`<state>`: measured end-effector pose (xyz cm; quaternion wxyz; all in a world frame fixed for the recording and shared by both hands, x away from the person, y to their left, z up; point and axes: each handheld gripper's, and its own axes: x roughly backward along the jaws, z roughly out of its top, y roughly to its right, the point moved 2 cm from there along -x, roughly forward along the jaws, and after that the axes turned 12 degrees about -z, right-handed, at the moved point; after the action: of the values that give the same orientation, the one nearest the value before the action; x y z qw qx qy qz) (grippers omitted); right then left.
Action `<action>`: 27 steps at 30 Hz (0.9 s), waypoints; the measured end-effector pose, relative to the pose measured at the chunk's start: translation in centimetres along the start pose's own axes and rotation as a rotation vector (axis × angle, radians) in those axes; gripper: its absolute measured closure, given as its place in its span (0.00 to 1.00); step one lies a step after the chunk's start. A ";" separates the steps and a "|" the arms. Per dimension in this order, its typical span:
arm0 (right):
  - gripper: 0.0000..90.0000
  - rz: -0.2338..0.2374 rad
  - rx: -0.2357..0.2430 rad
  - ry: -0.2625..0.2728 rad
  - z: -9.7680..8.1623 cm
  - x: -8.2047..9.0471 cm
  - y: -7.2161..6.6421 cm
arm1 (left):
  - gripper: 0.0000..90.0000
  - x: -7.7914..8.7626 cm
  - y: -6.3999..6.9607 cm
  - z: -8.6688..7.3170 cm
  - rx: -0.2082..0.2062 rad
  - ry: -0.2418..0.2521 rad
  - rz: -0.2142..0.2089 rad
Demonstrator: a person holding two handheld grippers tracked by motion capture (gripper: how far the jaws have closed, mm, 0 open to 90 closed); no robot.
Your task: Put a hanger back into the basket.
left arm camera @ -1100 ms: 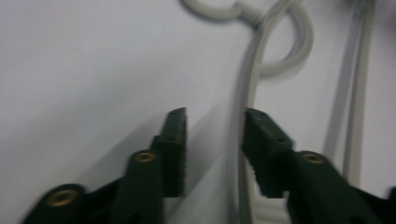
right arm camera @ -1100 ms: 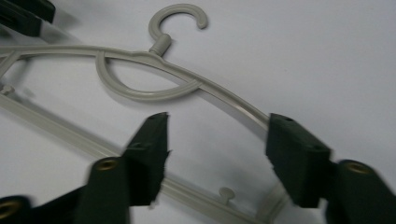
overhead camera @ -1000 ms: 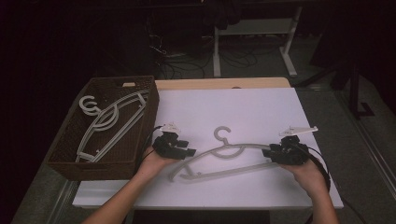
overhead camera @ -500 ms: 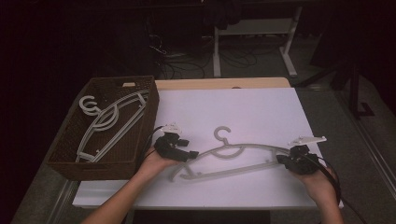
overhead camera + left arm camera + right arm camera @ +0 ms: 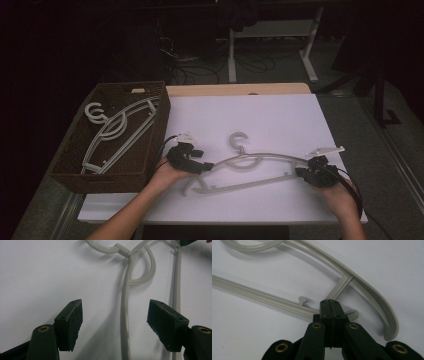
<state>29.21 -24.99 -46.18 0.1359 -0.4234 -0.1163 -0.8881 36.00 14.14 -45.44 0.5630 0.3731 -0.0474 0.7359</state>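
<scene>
While lying flat on the white bench [image 5: 280, 115], hanger [image 5: 250, 170] clamped at right end by right tongs [image 5: 331, 305]; left tongs [image 5: 115, 325] released astride left arm. Transfer to left basket [image 5: 65, 172] outstanding.

In the right gripper view, the closed jaws cover the hanger's [image 5: 367, 290] lower bar; we cannot tell whether they pinch it. Its hook runs off-frame.

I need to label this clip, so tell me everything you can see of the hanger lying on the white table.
The hanger is pale grey, plastic-looking, with a hook, curved shoulders, an inner loop and a lower bar with small pegs. It lies flat on the white table. The right gripper is shut on its lower bar; the left gripper straddles one arm, jaws open.
</scene>
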 end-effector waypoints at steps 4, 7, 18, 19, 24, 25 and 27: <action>0.99 0.002 0.002 -0.004 -0.1 -0.1 0.0 | 0.33 -0.7 0.1 0.5 -0.017 -0.018 -0.012; 0.99 0.003 0.002 -0.007 -0.1 -0.1 0.0 | 0.36 -1.5 0.0 1.2 -0.031 -0.030 -0.019; 0.99 0.000 0.005 -0.022 -0.3 -0.2 -0.1 | 0.51 -5.3 0.7 2.4 -0.115 -0.167 -0.032; 0.99 0.000 0.005 -0.022 -0.3 -0.2 -0.1 | 0.55 -5.4 0.7 2.4 -0.118 -0.172 -0.031; 0.99 0.000 0.016 -0.034 -0.5 -0.4 -0.1 | 0.71 -5.9 0.9 2.6 -0.130 -0.184 -0.009; 0.99 -0.002 0.014 -0.040 -0.5 -0.4 -0.1 | 0.74 -5.8 0.9 2.7 -0.133 -0.185 -0.002; 0.99 -0.003 0.015 -0.040 -0.5 -0.4 -0.1 | 0.82 -5.9 0.9 2.7 -0.130 -0.187 -0.004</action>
<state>29.06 -24.99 -46.86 0.1355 -0.4398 -0.1264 -0.8788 37.07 7.87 -46.75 0.5805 0.4029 -0.1465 0.6923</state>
